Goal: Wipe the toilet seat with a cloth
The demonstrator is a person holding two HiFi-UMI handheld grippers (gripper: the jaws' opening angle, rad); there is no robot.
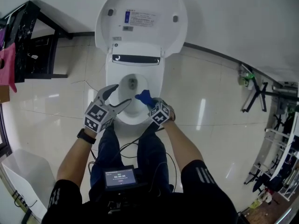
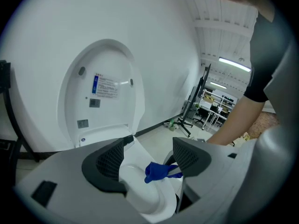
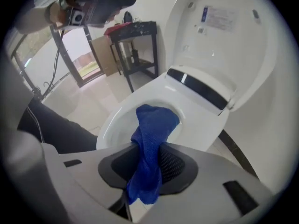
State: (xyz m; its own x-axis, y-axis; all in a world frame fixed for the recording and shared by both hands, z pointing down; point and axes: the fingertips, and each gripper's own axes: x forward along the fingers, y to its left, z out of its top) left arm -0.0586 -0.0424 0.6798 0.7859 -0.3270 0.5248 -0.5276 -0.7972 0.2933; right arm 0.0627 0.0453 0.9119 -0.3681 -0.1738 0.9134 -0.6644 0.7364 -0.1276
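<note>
While the lid (image 1: 140, 17) stands raised at the top centre of the head view, the toilet seat (image 1: 112, 77) lies down around the open bowl (image 1: 125, 82). A dark drain shows at the bowl's bottom, though whether water stands there is hard to tell. The right gripper (image 1: 149, 102) is clenched on a blue cloth (image 1: 143, 97), which sticks out bunched over the seat's right side, just right of frame centre. The left gripper (image 1: 122, 94), jaws spread with nothing held, hovers over the seat's lower left.

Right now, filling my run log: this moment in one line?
right gripper: shut on blue cloth over toilet bowl | left gripper: open, empty | lid: raised
</note>
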